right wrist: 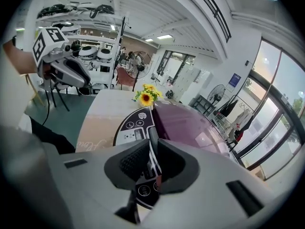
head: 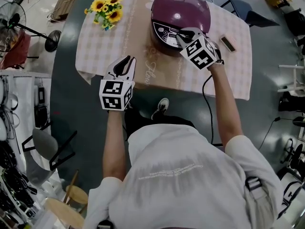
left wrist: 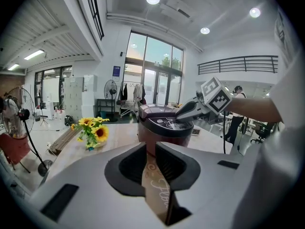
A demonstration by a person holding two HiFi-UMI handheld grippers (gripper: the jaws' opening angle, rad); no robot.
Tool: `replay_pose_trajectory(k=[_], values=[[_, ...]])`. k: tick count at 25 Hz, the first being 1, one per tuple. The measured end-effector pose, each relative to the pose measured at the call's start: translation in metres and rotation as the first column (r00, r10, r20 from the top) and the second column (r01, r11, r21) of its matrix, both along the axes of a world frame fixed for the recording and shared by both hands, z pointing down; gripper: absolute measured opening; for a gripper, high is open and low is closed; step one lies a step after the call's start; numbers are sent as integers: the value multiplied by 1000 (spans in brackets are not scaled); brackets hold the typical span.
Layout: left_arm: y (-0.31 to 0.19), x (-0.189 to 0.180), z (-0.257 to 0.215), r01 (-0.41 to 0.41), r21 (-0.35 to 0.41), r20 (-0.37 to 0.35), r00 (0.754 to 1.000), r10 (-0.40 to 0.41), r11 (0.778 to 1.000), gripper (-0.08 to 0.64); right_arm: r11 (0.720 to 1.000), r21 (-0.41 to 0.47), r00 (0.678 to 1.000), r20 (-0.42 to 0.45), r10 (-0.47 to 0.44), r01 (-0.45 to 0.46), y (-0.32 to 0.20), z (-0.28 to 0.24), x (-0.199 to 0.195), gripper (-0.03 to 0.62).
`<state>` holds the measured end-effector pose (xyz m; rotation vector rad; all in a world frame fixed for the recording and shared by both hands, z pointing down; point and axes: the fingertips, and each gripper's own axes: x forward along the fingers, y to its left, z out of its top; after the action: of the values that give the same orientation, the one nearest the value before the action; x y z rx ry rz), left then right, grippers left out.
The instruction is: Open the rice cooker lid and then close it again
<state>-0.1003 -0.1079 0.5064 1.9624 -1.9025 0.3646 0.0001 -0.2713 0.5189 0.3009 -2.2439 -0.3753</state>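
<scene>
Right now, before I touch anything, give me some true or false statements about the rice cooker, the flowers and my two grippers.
1. The lid of the rice cooker is closed. True.
2. In the head view, the sunflowers stand to the right of the cooker. False: they stand to its left, near the table's far corner.
3. The right gripper is at the cooker's front button panel. True.
4. The left gripper holds the sunflowers. False: it hovers over the near edge of the table, with nothing between its jaws.
</scene>
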Motion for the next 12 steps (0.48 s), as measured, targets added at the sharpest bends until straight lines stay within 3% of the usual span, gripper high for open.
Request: replay_pose_trajectory(k=[7, 12], values=[[2, 0, 1, -17, -17, 11, 1000, 17, 1000, 69, 999, 40, 999, -5, -35, 35, 0, 1, 1, 58], [1, -10, -1, -30, -33, 15, 999, 31, 999, 69, 999, 5, 999, -11, -33, 33, -2, 0, 0, 64]])
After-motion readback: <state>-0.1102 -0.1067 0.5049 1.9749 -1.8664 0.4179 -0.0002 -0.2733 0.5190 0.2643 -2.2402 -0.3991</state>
